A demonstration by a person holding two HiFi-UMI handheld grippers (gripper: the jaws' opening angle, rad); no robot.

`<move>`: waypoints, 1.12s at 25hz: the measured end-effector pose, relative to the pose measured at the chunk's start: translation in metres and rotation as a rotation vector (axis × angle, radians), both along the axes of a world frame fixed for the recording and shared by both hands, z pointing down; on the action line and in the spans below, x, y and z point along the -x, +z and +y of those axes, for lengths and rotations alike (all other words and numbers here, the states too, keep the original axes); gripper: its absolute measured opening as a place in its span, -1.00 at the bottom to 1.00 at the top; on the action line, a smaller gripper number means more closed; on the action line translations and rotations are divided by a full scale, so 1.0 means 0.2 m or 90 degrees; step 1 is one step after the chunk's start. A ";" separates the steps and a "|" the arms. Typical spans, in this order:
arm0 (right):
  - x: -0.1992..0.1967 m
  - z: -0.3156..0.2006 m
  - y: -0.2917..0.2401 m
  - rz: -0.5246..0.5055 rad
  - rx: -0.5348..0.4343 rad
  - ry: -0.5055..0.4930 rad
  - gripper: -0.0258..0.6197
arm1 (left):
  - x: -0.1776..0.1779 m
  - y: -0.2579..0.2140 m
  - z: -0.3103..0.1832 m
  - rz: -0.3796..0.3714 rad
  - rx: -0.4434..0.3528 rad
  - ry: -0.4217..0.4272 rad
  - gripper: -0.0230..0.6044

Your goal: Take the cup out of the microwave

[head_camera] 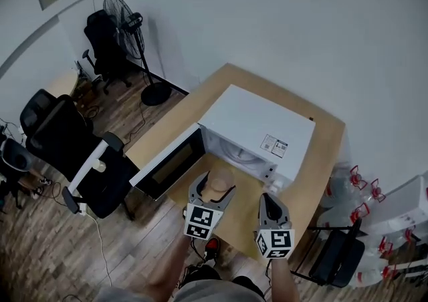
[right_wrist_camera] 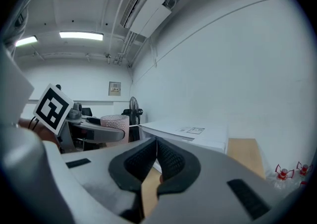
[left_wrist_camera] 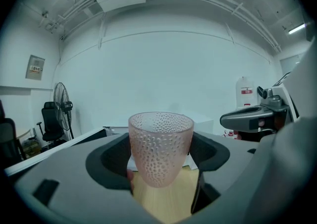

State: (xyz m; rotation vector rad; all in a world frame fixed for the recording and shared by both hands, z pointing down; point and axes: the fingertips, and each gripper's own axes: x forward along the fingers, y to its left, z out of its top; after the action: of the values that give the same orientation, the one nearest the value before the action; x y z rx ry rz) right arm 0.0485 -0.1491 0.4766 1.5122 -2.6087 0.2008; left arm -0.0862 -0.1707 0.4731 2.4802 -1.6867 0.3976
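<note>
Head view: left gripper (head_camera: 212, 187) clasps the pink cup (head_camera: 219, 178) outside the open microwave (head_camera: 257, 127), seemingly off the table (head_camera: 328, 143). Clenched and empty, the right gripper (head_camera: 271, 200) hangs beside it.

Pink dimpled cup (left_wrist_camera: 160, 147), white microwave (head_camera: 257, 132)

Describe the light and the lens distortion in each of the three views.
Head view: dim, even light; the walls curve toward the edges, yet the microwave looks sharp. Left gripper view: strong fisheye with black corners; the cup is in sharp focus. Right gripper view: same fisheye; a ceiling lamp shines bright, without heavy glare.
</note>
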 end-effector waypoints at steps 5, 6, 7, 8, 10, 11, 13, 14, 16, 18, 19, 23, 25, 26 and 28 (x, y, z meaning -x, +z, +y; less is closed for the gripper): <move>-0.03 0.13 -0.07 -0.006 -0.020 -0.013 -0.86 | -0.03 -0.06 0.19 -0.012 -0.012 -0.008 0.27; -0.04 0.15 -0.09 -0.008 -0.025 -0.015 -0.86 | -0.04 -0.07 0.23 -0.013 -0.015 -0.010 0.27; -0.04 0.18 -0.11 -0.010 -0.030 -0.016 -0.86 | -0.04 -0.08 0.27 -0.014 -0.017 -0.012 0.27; -0.05 0.21 -0.12 -0.012 -0.033 -0.017 -0.86 | -0.05 -0.09 0.31 -0.014 -0.019 -0.014 0.27; -0.07 0.27 -0.13 -0.014 -0.039 -0.018 -0.86 | -0.06 -0.10 0.39 -0.014 -0.020 -0.018 0.27; -0.08 0.30 -0.14 -0.015 -0.041 -0.019 -0.86 | -0.07 -0.10 0.43 -0.014 -0.020 -0.020 0.27; -0.10 0.36 -0.14 -0.017 -0.044 -0.023 -0.86 | -0.07 -0.10 0.52 -0.013 -0.021 -0.026 0.27; -0.10 0.39 -0.14 -0.017 -0.046 -0.026 -0.86 | -0.07 -0.10 0.56 -0.012 -0.022 -0.029 0.27; -0.11 0.45 -0.13 -0.016 -0.049 -0.031 -0.86 | -0.07 -0.10 0.65 -0.010 -0.023 -0.035 0.27; -0.13 0.51 -0.12 -0.012 -0.050 -0.035 -0.86 | -0.08 -0.09 0.72 -0.008 -0.023 -0.042 0.27; -0.14 0.55 -0.12 -0.011 -0.049 -0.036 -0.86 | -0.08 -0.09 0.76 -0.008 -0.022 -0.045 0.27; -0.18 0.68 -0.10 -0.007 -0.047 -0.036 -0.86 | -0.09 -0.07 0.90 -0.002 -0.018 -0.053 0.27; -0.20 0.74 -0.09 -0.004 -0.048 -0.034 -0.86 | -0.09 -0.06 0.97 -0.004 -0.016 -0.057 0.27; -0.21 0.77 -0.09 -0.004 -0.049 -0.033 -0.86 | -0.09 -0.05 1.00 -0.004 -0.017 -0.059 0.27; -0.24 0.83 -0.09 -0.003 -0.052 -0.030 -0.86 | -0.10 -0.06 1.05 -0.002 -0.020 -0.059 0.27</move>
State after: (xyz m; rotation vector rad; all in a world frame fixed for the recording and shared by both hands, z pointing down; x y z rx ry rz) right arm 0.0960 0.0172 0.4581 1.4753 -2.6836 0.0939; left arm -0.0660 0.0402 0.4613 2.4115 -1.8151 0.3678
